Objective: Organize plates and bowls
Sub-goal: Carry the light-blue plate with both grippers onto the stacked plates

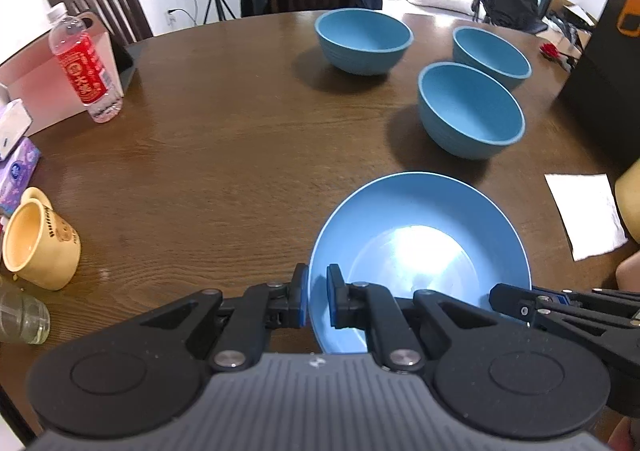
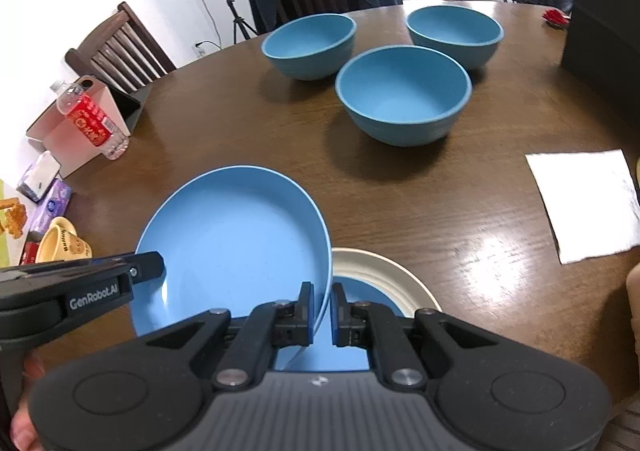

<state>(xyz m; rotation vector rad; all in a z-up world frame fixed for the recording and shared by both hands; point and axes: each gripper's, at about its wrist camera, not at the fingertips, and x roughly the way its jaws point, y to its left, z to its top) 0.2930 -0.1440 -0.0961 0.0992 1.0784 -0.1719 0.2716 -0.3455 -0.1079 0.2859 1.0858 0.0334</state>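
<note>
The round wooden table (image 1: 224,155) is carrying three blue bowls (image 2: 403,95) at its far side. Nearer, both claws are gripping one blue plate (image 2: 236,239): the left gripper (image 1: 317,297) is pinching its left rim, the right gripper (image 2: 321,313) its right rim, "GenRobot.AI" showing on one. A cream plate (image 2: 384,271) is lying beneath, possibly untouched. A red-labelled bottle (image 1: 86,67) is standing far left.
</note>
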